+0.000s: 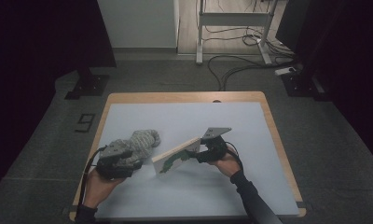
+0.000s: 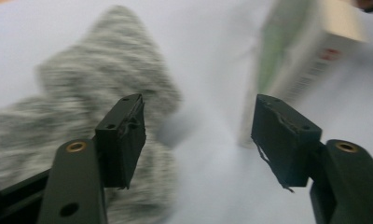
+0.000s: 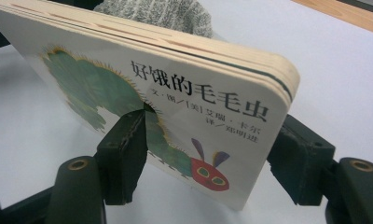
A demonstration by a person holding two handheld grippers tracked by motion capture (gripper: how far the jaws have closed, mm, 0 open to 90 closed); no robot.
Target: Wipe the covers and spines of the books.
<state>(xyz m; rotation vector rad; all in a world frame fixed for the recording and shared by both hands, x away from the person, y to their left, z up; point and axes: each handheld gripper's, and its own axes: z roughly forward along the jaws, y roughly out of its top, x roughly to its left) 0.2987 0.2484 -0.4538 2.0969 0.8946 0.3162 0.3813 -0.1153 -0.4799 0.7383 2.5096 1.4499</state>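
A thick board book (image 1: 175,156) with a green caterpillar on its white cover stands tilted on its lower edge near the middle of the table. My right gripper (image 1: 198,151) is shut on its right end. In the right gripper view one jaw presses the cover (image 3: 175,93) and the other sits behind the book, my right gripper (image 3: 212,154) straddling it. A grey knitted cloth (image 1: 140,142) lies crumpled left of the book. My left gripper (image 1: 128,161) hovers at the cloth's near side. In the blurred left gripper view my left gripper (image 2: 198,135) is open with nothing between the jaws, the cloth (image 2: 100,74) ahead left and the book (image 2: 306,42) ahead right.
A pale blue mat (image 1: 189,205) covers the wooden table (image 1: 184,96). Beyond the far edge, cables (image 1: 236,65) trail over the carpet by a white desk frame (image 1: 233,18). Black stand bases (image 1: 87,86) sit at both far corners.
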